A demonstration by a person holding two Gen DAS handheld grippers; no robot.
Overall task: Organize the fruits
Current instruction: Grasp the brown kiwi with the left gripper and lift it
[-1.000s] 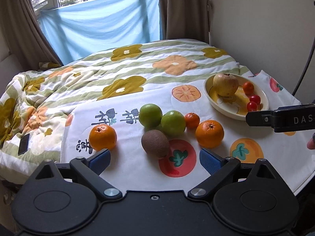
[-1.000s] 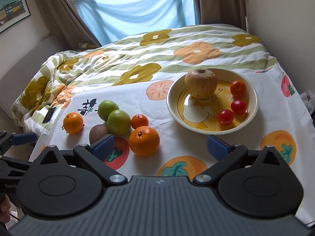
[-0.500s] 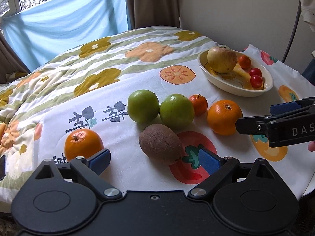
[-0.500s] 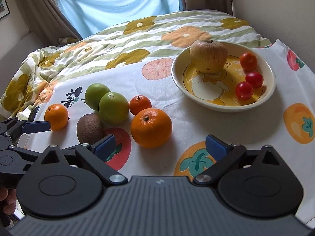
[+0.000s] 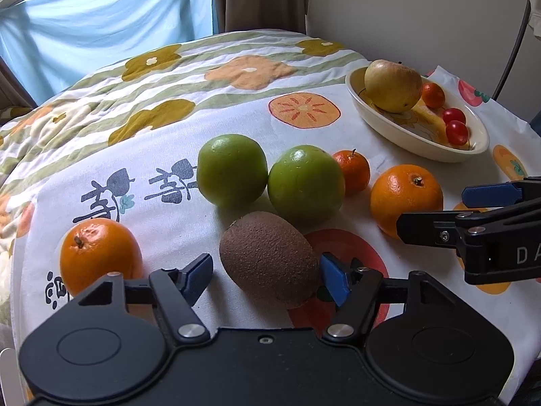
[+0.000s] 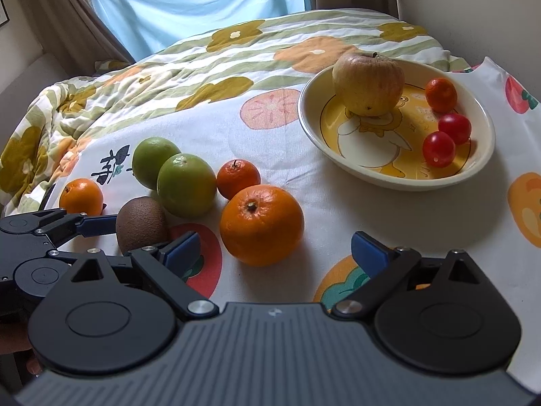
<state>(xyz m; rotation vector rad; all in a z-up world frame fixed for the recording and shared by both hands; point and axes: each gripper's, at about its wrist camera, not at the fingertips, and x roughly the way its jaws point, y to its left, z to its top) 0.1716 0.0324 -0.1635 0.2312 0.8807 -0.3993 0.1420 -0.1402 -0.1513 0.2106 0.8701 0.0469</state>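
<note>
Since the earlier frames both grippers have dropped closer to the cloth: the fruit now fills the lower half of each view, and the kiwi [image 5: 270, 258] has slid from ahead of the left gripper [image 5: 265, 275] to between its blue pads. Those jaws are closing on it; the pad at lower right of the kiwi looks to be touching its skin, while the pad at lower left still shows a gap, so the fruit is not yet clamped. The right gripper [image 6: 275, 252] stands with its fingers wide apart, empty, the large orange [image 6: 262, 225] just ahead of the space between them.

The bowl [image 6: 311, 128] sits at upper right of both views, holding an apple [image 6: 368, 83] and small red fruits; two green fruits, a small orange and another orange lie loose on the fruit-printed cloth [image 5: 169, 237].

The kiwi is egg-shaped and lies at a slant, so a one-sided push could roll it away against the green fruit [image 5: 306, 184] just behind it. The soft bedding beneath may also let it sink or tip. The two grippers work near each other, and a careless sweep could knock them together.
</note>
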